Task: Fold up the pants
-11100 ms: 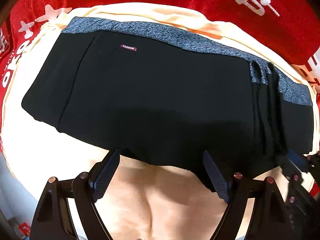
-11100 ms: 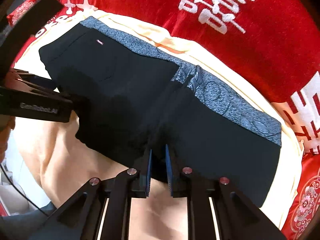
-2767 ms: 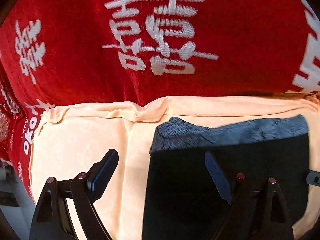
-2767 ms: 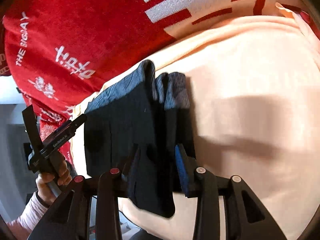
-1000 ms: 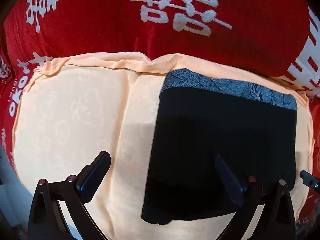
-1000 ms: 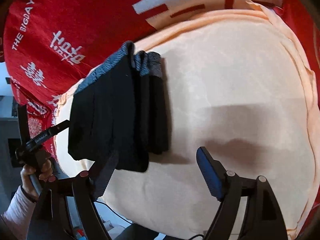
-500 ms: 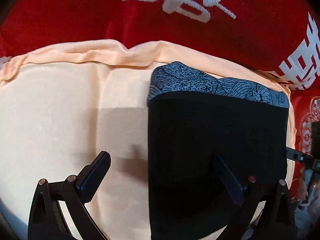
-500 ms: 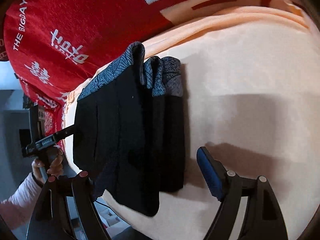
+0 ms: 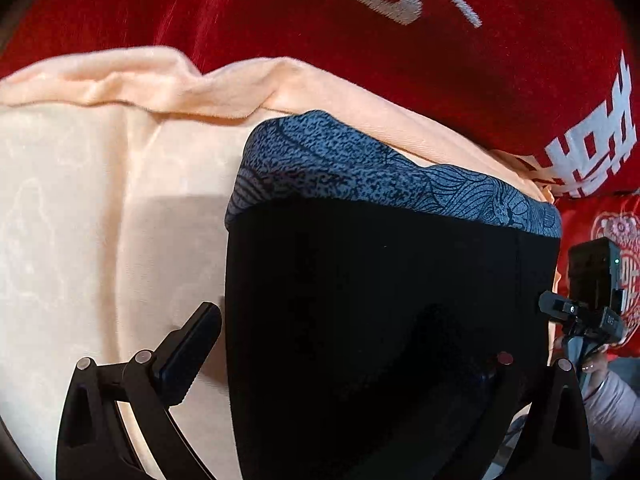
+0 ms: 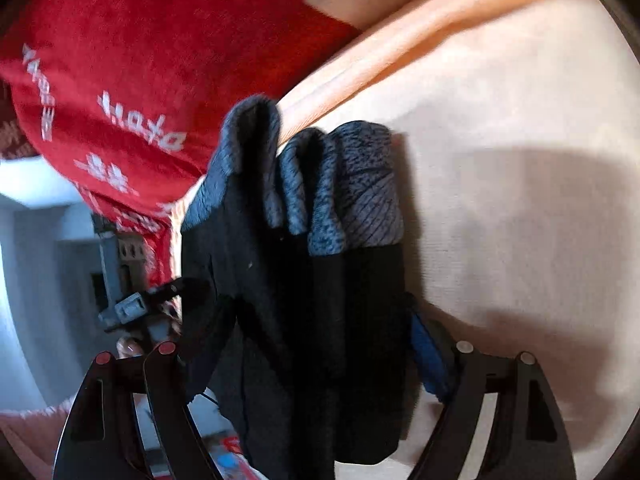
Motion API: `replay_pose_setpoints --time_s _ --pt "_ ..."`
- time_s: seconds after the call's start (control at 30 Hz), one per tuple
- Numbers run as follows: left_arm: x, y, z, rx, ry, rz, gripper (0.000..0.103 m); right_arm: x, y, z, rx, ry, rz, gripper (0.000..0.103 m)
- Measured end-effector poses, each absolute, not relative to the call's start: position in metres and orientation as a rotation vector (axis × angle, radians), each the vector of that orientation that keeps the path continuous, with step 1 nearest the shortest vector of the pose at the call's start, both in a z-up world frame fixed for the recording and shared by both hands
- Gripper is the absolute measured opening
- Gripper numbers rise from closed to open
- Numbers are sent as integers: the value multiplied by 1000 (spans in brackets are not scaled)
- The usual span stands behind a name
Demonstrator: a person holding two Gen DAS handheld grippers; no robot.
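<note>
- Left gripper (image 9: 336,344) is hovering with its fingers spread wide, straddling the near edge of the folded pants (image 9: 384,300).
- Right gripper (image 10: 304,344) is likewise gaping, its fingers flanking the stacked folds.
- Pants are lying on the peach sheet (image 9: 80,200), patterned grey waistband (image 9: 360,172) facing the red blanket (image 9: 320,32).

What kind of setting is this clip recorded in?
Probably a bedroom at home: the folded black pants lie on a peach sheet over a red blanket with white lettering, seemingly a bed.
</note>
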State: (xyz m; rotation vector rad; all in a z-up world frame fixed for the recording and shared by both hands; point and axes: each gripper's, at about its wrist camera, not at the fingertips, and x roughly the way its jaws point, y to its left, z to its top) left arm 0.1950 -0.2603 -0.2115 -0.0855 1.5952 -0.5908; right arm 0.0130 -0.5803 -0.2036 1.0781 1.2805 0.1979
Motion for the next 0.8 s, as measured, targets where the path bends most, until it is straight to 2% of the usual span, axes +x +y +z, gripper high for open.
replay_pose_setpoints --time_s 0.1,0.13,0.23,0.33,0.43,0.8 --pt "191 -266 -204 -60 1571 -566 101 14 -575 -198 1049 1312 150 74" --pt "188 -272 -199 -31 1546 -577 89 14 -574 -196 1043 1315 147 66" --pt "179 -284 -181 6 1502 -617 68 12 -570 -186 1047 1302 152 51" --pt "173 -289 -167 15 1488 -609 59 11 -566 -173 1036 1287 167 45" --pt "168 -285 -153 -12 1481 -600 57 7 -564 -157 1047 1267 196 42" --pt "112 -247 -91 15 1455 -570 57 -41 -528 -111 1012 1296 274 42"
